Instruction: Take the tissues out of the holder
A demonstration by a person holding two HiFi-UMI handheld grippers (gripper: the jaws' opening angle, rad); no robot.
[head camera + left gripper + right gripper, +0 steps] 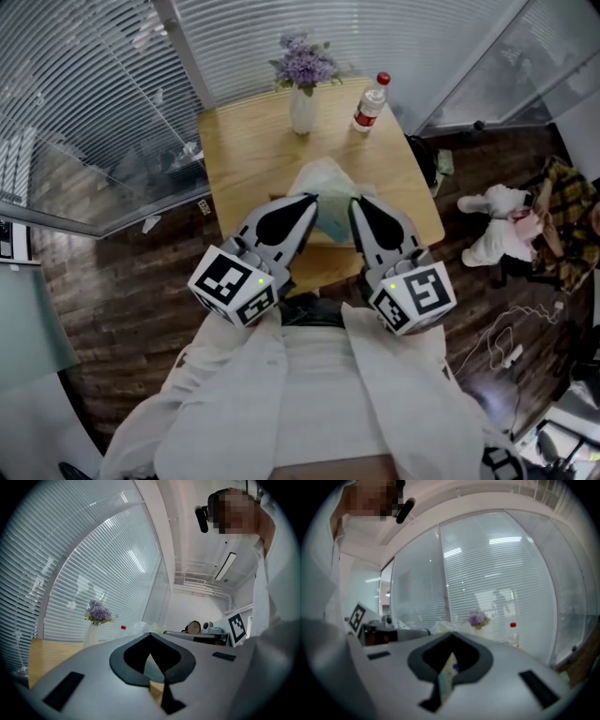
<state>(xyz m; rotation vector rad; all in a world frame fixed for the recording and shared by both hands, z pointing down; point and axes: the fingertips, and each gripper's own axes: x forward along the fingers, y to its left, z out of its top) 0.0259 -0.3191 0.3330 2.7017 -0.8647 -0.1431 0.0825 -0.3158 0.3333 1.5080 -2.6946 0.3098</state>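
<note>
Head view: the left gripper and right gripper hang side by side over the near edge of the wooden table, both pointed at a pale heap of tissues that rises between and just beyond their tips. The holder itself is hidden under the heap and the grippers. A vase of flowers and a bottle stand at the far edge.

Left gripper view: the left gripper has its jaws pressed together at the tip with nothing pinched; the tissues show just past it.

Right gripper view: the right gripper is likewise closed and seemingly empty, with the tissues just ahead.

My judgement: nothing is pulled out yet – the whole task remains
</note>
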